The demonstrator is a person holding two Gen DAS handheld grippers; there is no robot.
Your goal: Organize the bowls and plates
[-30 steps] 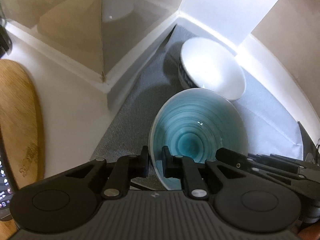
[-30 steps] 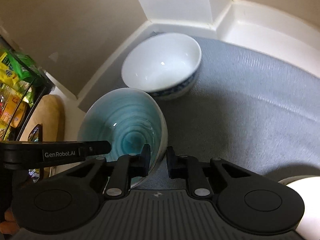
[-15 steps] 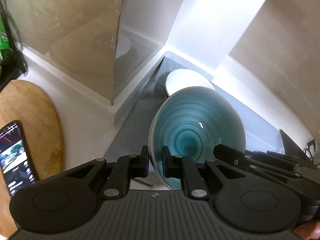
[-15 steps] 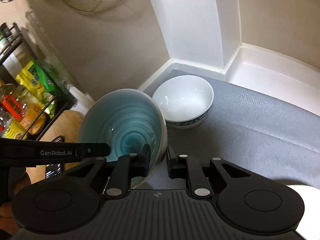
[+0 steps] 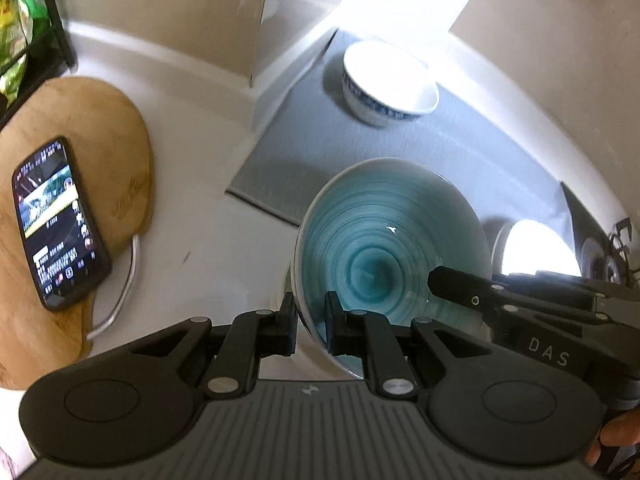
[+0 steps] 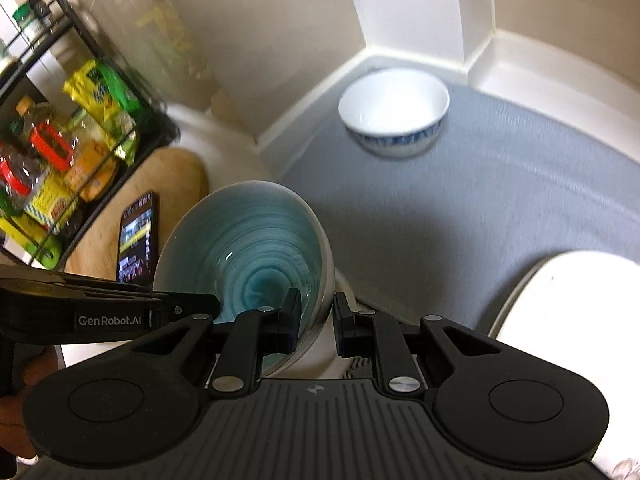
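While gripped, teal bowl (image 5: 384,240) empty, white bowl (image 6: 394,108) empty

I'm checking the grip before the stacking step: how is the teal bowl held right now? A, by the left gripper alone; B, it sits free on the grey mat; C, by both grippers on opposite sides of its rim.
C: the left gripper and the right gripper each pinch the rim of the teal bowl, on opposite sides.

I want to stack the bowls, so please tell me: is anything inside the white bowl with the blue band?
The white bowl on the grey mat looks empty in the right wrist view: only plain white inside. In the left wrist view its near wall hides part of the bottom.
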